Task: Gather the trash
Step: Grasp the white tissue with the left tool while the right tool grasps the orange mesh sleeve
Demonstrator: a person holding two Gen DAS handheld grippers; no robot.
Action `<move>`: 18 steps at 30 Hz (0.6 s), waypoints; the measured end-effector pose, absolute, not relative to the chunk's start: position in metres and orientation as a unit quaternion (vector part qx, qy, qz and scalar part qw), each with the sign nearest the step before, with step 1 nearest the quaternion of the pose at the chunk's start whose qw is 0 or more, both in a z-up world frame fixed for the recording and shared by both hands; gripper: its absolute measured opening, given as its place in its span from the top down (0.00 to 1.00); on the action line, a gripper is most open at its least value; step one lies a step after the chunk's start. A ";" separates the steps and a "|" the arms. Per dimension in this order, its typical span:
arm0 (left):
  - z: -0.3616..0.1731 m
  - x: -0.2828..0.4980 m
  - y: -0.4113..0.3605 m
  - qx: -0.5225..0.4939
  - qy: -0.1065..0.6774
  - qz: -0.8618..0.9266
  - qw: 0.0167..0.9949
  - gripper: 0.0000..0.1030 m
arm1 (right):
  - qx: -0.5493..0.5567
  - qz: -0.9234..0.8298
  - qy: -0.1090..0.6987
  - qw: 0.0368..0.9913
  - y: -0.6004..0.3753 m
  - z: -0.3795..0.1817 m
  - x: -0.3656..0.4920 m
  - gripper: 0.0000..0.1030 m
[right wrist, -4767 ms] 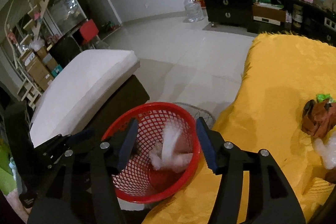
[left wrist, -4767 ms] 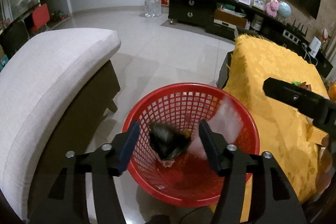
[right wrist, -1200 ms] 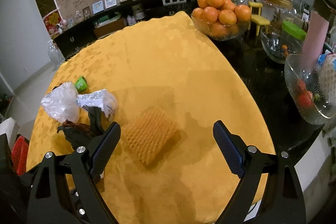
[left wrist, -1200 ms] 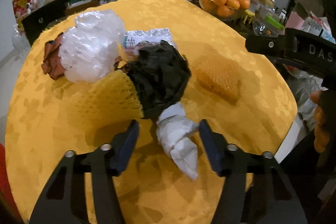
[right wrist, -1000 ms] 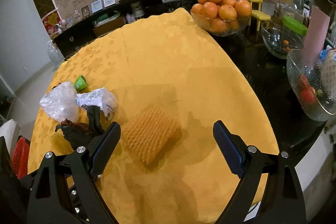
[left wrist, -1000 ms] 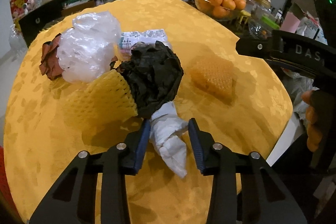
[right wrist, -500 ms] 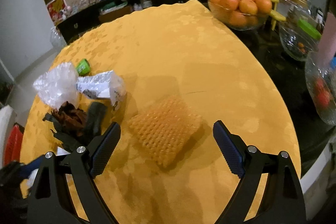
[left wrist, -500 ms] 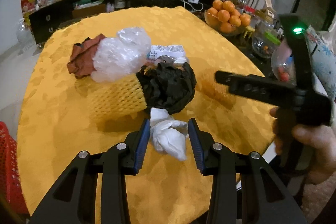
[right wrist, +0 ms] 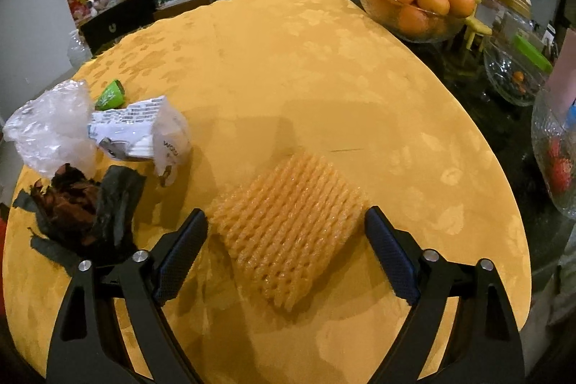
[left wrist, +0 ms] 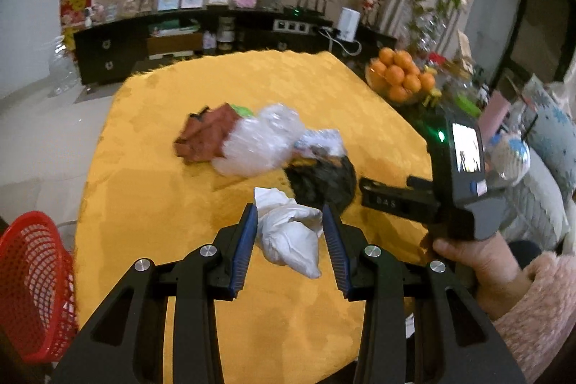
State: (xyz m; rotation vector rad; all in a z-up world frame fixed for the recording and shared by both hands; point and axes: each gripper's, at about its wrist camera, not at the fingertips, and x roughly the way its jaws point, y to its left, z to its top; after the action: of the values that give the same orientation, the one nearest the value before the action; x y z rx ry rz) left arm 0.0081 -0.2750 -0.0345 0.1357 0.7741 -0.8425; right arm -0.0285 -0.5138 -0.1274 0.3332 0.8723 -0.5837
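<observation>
Since the yellow foam fruit net (right wrist: pixel 288 236) lying flat on the yellow tablecloth (right wrist: pixel 288 60) looks feather-light and springy — squashing, not slipping — pinching across its middle seems best. The right gripper (right wrist: pixel 286 251) straddles it, jaws wide but just narrowing; the left gripper (left wrist: pixel 289 233) pinches a crumpled white tissue (left wrist: pixel 288 233).

L wrist view: crumpled tissue (left wrist: pixel 289 233) sits between the left claw (left wrist: pixel 289 222) pads, above the table (left wrist: pixel 144 204). Black wad (left wrist: pixel 322 180) just beyond it. Farther left: plastic wrap (left wrist: pixel 259 141), w/ brown paper (left wrist: pixel 205 135) touching its left side. Basket (left wrist: pixel 32 283) on the floor, off the table's near-left edge. Fruit bowl (left wrist: pixel 399 78) at far right.

R wrist view: foam net (right wrist: pixel 288 225) lies flat on table between the right claw (right wrist: pixel 286 225) pads, not touching either. Printed wrapper (right wrist: pixel 140 132) to its far left; green cap (right wrist: pixel 111 94) beyond wrapper.
</observation>
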 end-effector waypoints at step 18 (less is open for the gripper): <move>-0.025 0.029 -0.248 0.029 0.359 -0.366 0.858 0.65 | 0.171 -0.250 0.393 0.868 -0.514 -0.112 -0.037 0.66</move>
State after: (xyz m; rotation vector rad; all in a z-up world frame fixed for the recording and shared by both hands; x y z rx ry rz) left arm 0.0286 -0.2482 -0.0251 0.0609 0.7544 -0.7691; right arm -0.0371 -0.5144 -0.1123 0.3580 0.8221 -0.5227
